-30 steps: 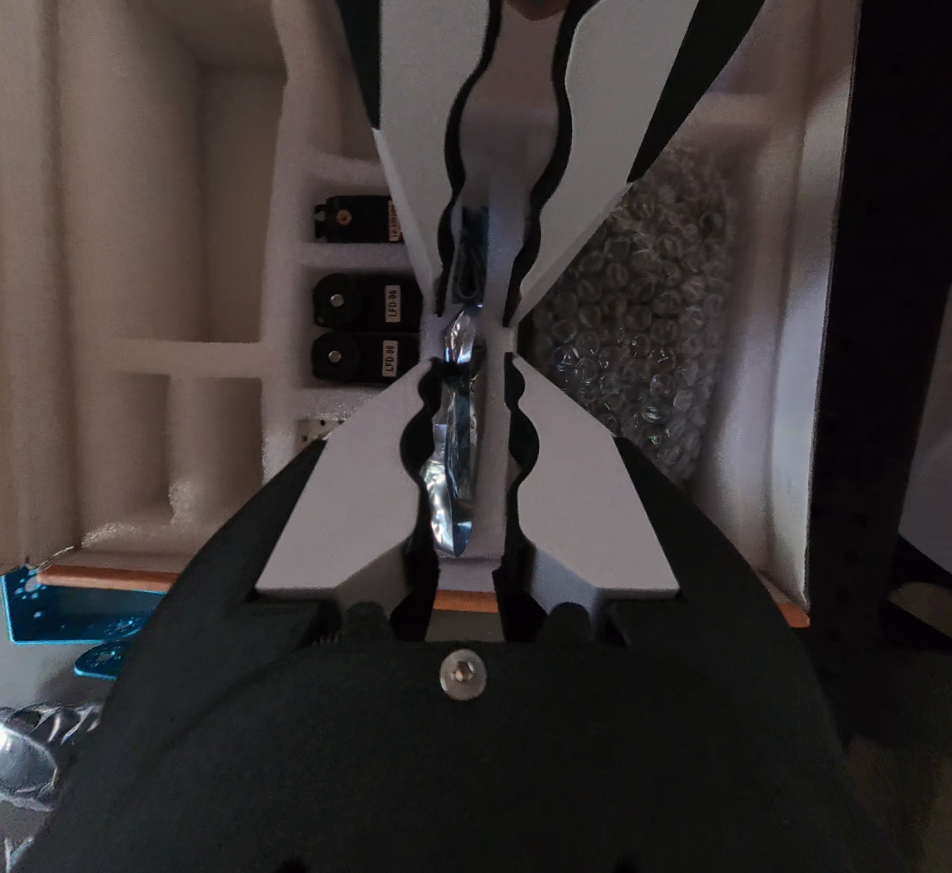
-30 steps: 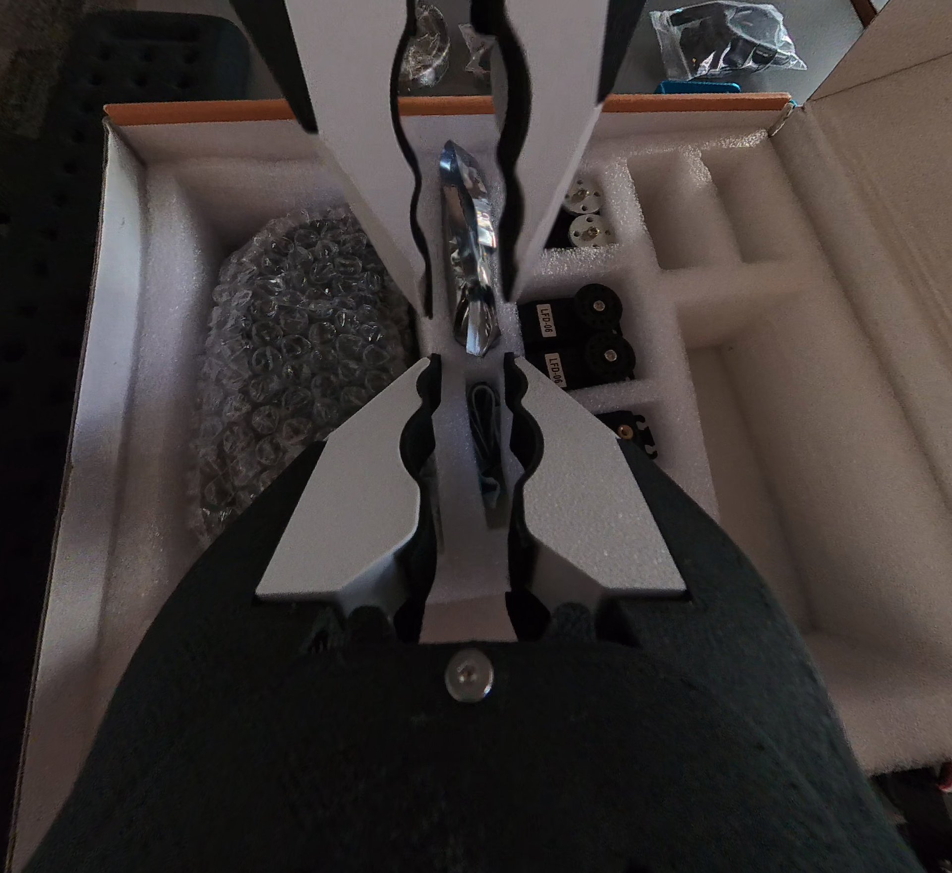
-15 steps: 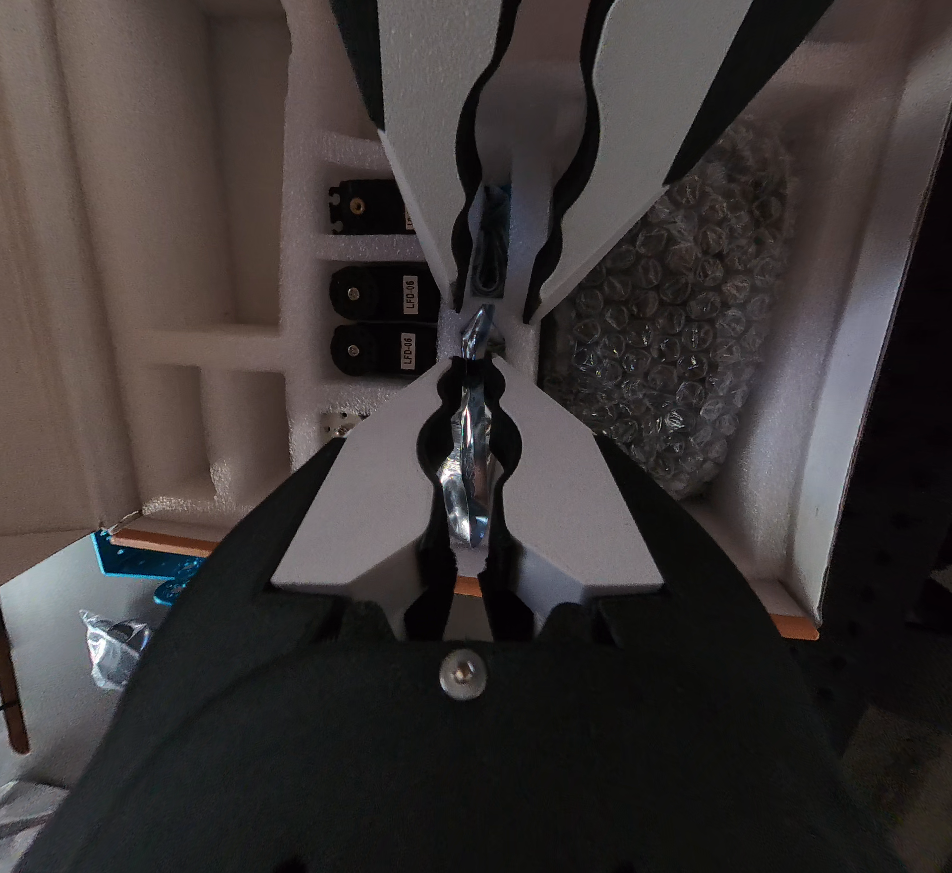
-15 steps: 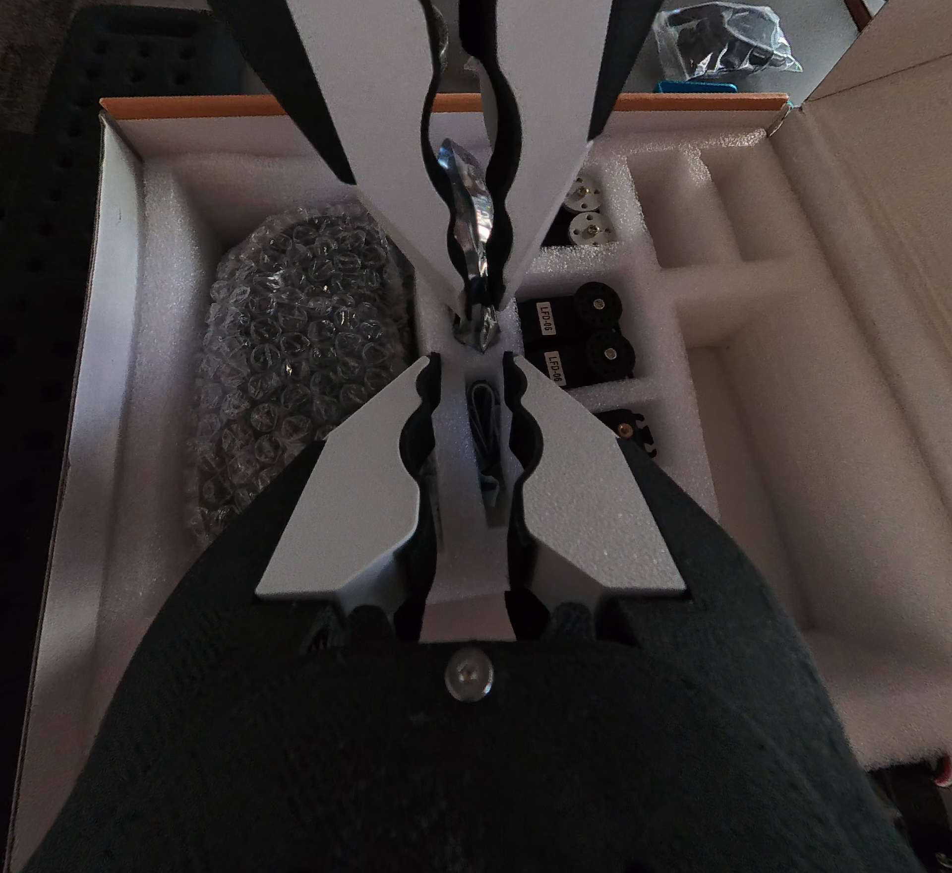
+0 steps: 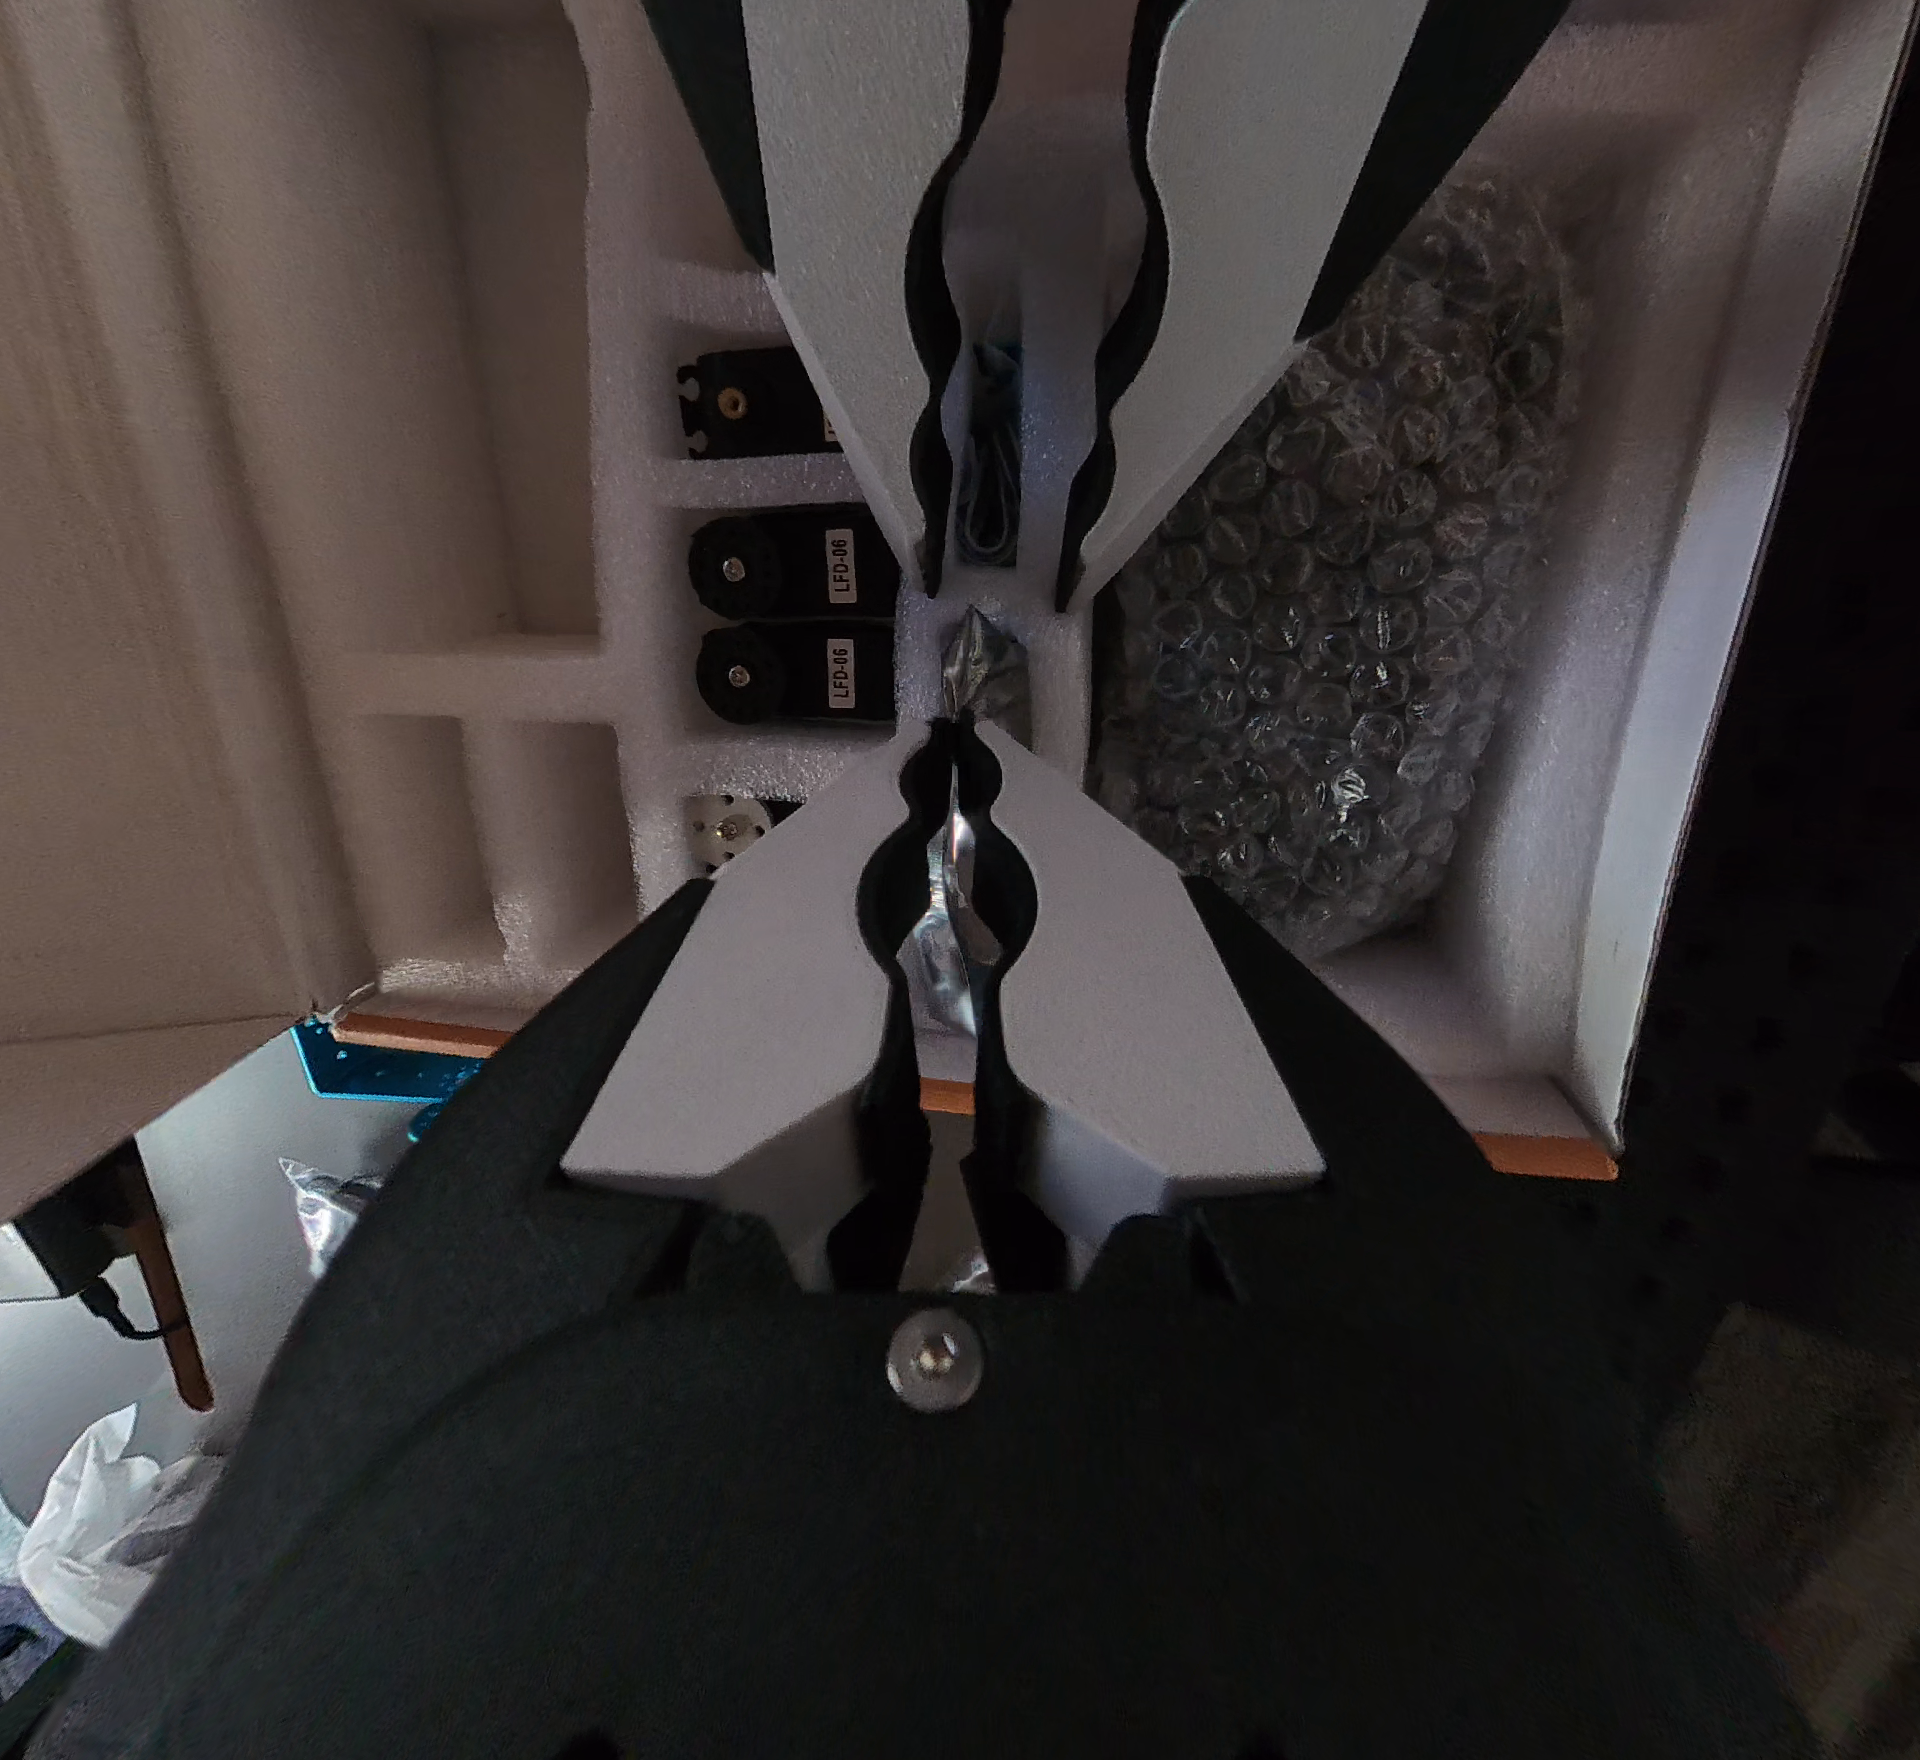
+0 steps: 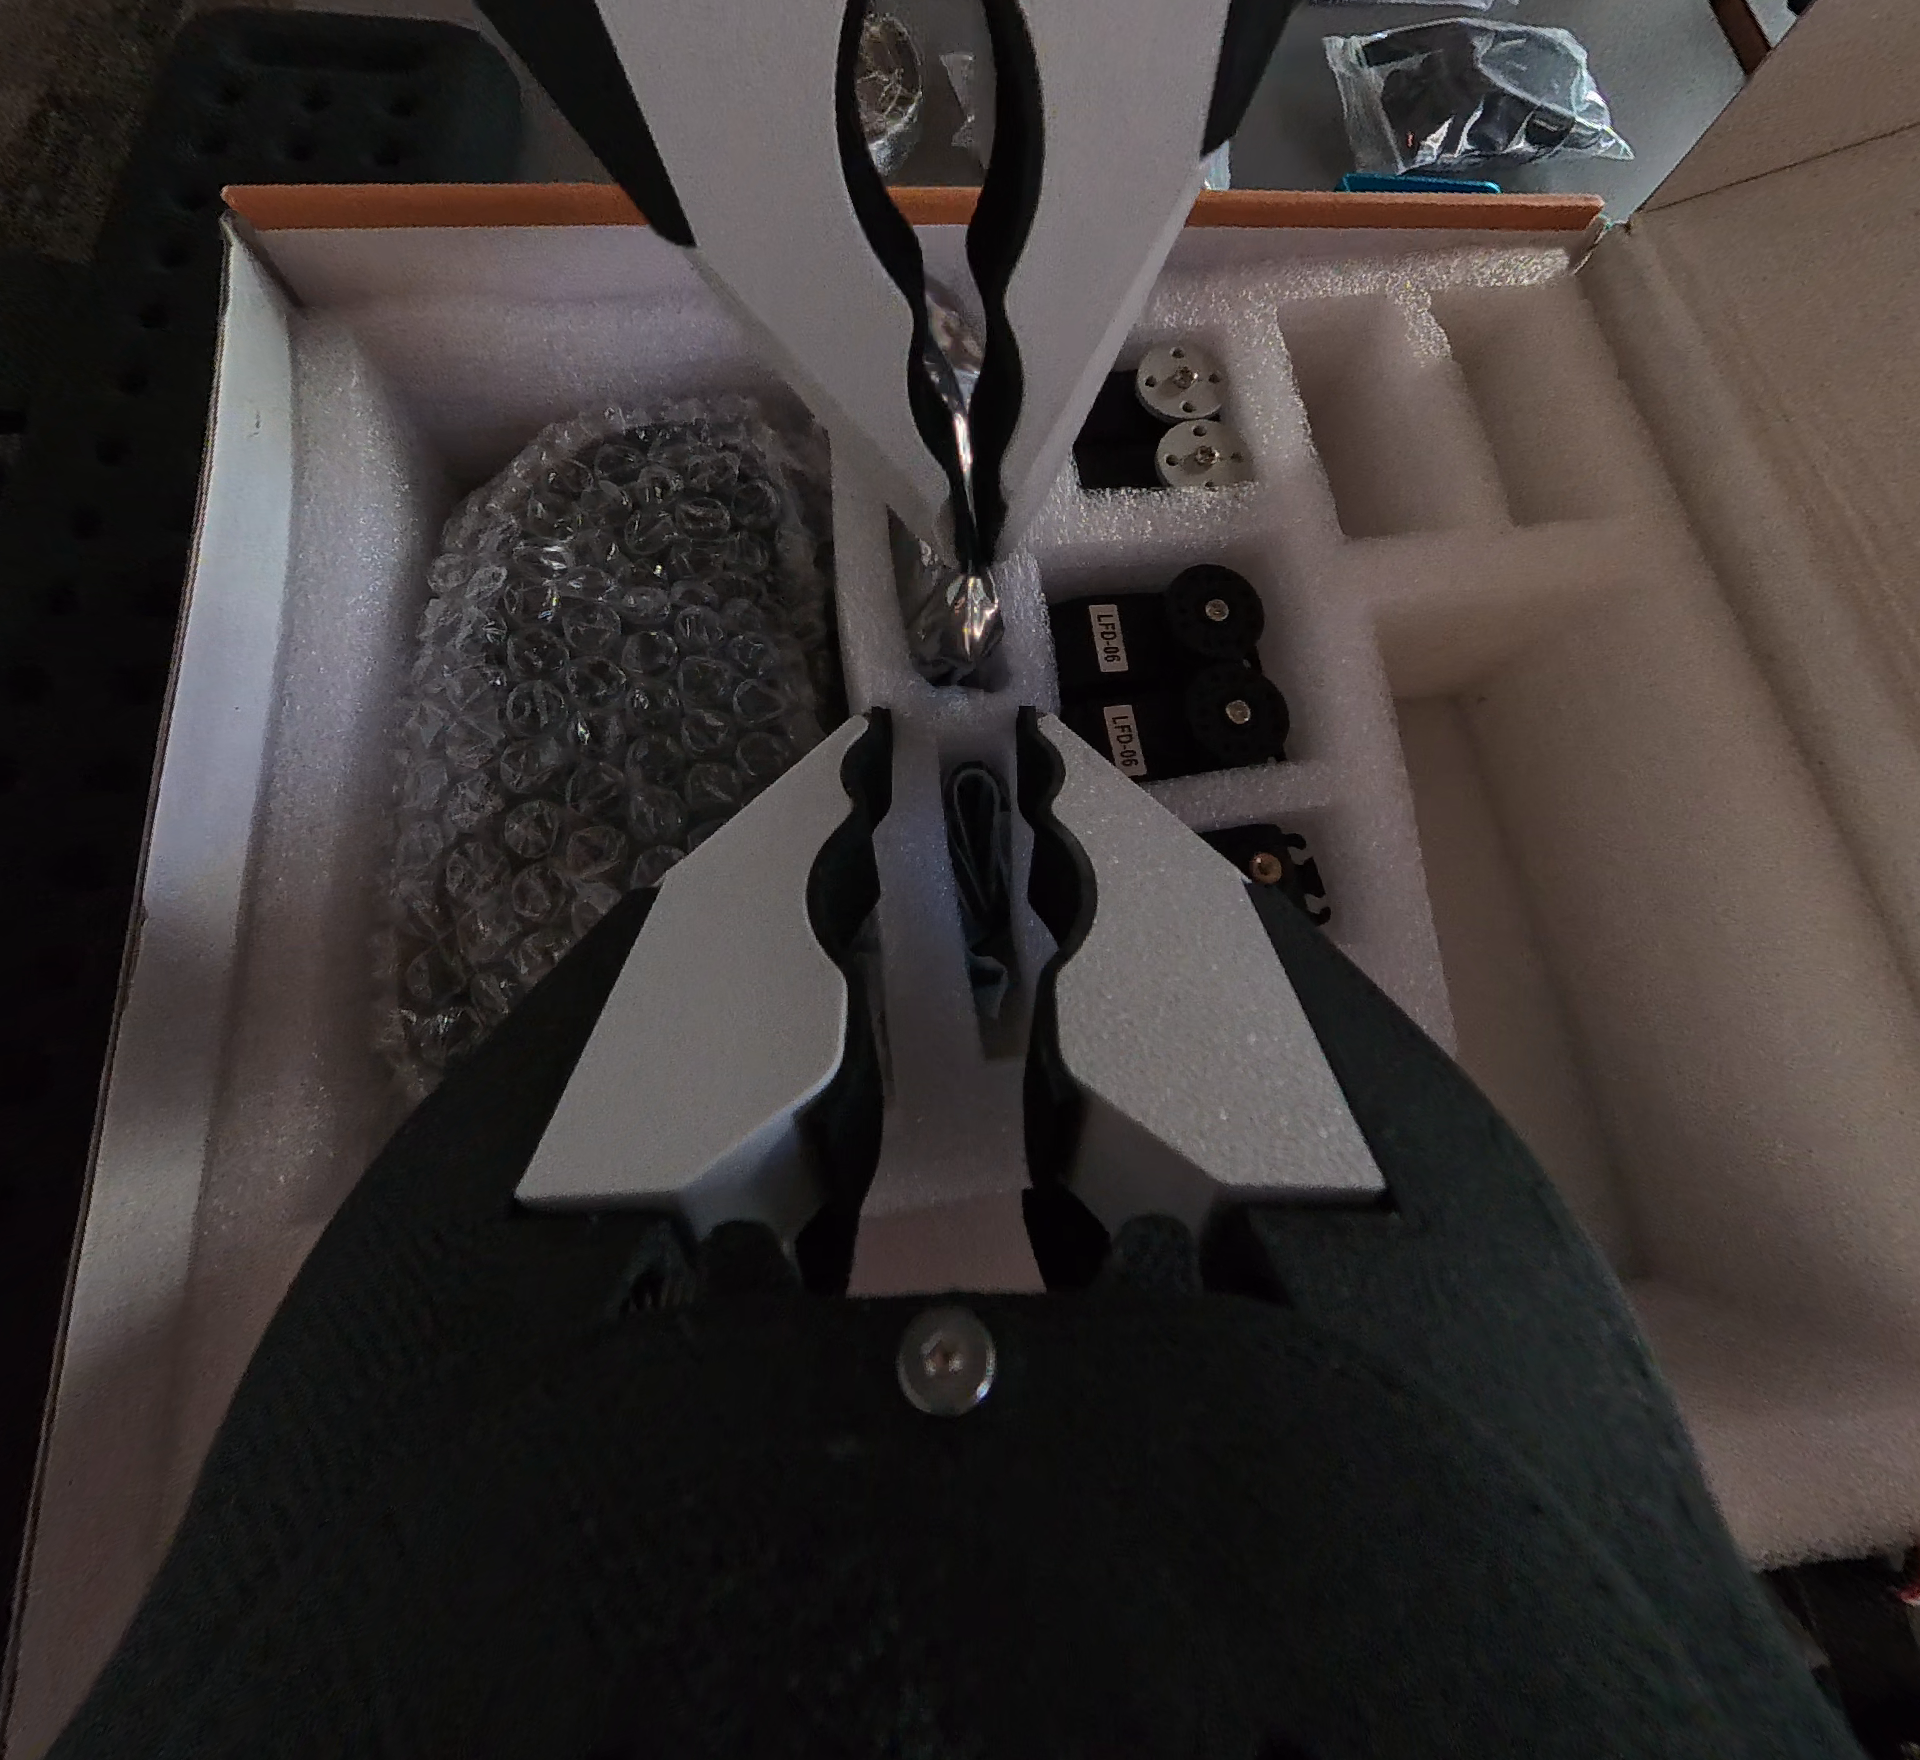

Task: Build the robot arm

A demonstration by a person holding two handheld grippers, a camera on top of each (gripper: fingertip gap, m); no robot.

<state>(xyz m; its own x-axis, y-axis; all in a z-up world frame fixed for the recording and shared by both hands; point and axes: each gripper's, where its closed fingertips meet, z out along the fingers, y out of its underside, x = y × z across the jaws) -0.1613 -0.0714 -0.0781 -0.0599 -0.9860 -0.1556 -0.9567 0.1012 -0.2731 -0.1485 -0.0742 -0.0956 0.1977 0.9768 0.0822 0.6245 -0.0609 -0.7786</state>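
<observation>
While the left gripper (image 5: 961, 734) is pinching a shiny silver bag (image 5: 971, 661) between its nearly closed fingers, the right gripper (image 6: 951, 723) is hovering opposite it with its jaws standing apart and nothing between them. Both are facing each other over the middle of an open box (image 6: 249, 484) lined with white foam (image 6: 1382, 630). The bag is sitting partly in a small foam slot at the box's centre, its crumpled tip poking out past the left gripper's fingertips (image 5: 1003, 744) and its body running back between the wavy black pads (image 5: 914, 879). In the right wrist view the bag (image 6: 961, 614) is showing just beyond the tips of the left gripper (image 6: 966, 536), which is reaching in from the far edge of the box. A bubble-wrap bundle (image 6: 603, 692) is filling the large compartment on one side of the slot. On the other side, two black servos (image 6: 1174, 671) are lying together in one pocket, with a third servo (image 6: 1262, 874) in its own pocket nearer the right gripper and two white round horns (image 6: 1190, 422) in a pocket toward the far edge. A folded dark cable (image 6: 977, 827) is lying in the narrow slot under the right gripper. Beyond the box's orange-edged far wall, clear bags (image 6: 1475, 100) of dark parts are resting on the table.
</observation>
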